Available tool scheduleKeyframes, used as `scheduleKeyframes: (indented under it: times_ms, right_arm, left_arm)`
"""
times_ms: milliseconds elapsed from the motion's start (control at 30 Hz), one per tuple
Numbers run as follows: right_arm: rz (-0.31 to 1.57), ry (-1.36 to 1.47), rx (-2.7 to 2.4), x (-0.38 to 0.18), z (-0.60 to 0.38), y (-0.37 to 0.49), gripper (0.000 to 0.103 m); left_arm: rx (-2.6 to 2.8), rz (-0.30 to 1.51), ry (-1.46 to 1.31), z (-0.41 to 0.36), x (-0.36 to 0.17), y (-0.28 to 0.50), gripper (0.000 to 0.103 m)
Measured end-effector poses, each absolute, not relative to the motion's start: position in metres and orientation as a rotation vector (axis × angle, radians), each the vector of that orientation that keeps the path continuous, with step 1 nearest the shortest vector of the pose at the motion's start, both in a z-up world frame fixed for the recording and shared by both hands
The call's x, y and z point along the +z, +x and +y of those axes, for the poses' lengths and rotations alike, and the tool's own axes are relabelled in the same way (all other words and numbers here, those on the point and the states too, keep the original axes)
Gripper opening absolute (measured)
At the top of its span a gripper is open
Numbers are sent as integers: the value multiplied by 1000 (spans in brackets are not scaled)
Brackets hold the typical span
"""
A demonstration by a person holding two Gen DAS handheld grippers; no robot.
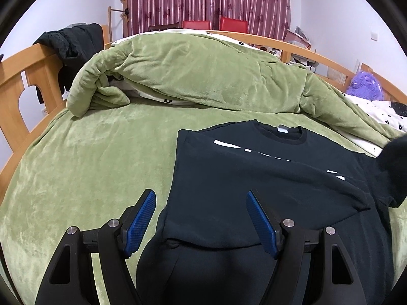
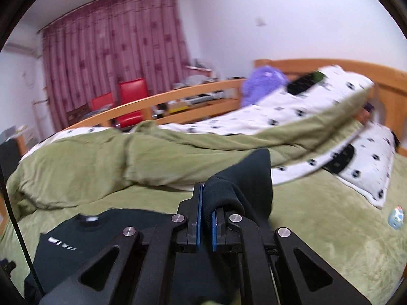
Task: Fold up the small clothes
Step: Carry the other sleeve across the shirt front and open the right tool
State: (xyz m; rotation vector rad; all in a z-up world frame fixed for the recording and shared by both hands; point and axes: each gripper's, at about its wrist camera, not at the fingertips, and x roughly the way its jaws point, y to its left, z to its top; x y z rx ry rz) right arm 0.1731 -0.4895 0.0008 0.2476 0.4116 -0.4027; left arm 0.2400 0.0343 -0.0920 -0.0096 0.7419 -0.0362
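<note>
A black sweatshirt [image 1: 267, 178] with white lettering lies on the green bedspread [image 1: 89, 165], neck away from me and its left side folded over. My left gripper [image 1: 200, 194] hovers open over the sweatshirt's near left edge, blue pads [image 1: 142, 221] wide apart and touching nothing. In the right wrist view my right gripper [image 2: 206, 203] is shut on the sweatshirt's ribbed sleeve cuff [image 2: 223, 193], lifted above the bed. The body of the sweatshirt [image 2: 101, 231] lies below to the left. The raised sleeve [image 1: 396, 167] also shows at the right edge of the left wrist view.
A bunched green quilt [image 1: 203, 76] lies across the bed behind the sweatshirt. A wooden bed rail [image 1: 15, 81] carries a dark garment [image 1: 73, 40]. A purple plush [image 1: 363, 86], a spotted white pillow [image 2: 368, 157] and a small toy [image 2: 395, 217] lie to the right.
</note>
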Motion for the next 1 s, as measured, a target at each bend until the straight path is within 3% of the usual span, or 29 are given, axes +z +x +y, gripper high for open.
scheduleKeyframes:
  times_ms: [467, 1000]
  right_arm:
    - [476, 64, -154, -7, -299, 223, 6]
    - [650, -79, -38, -77, -201, 255, 6]
  left_arm:
    - [-8, 776, -79, 64, -85, 232, 73]
    - [-35, 789, -87, 74, -88, 221, 73]
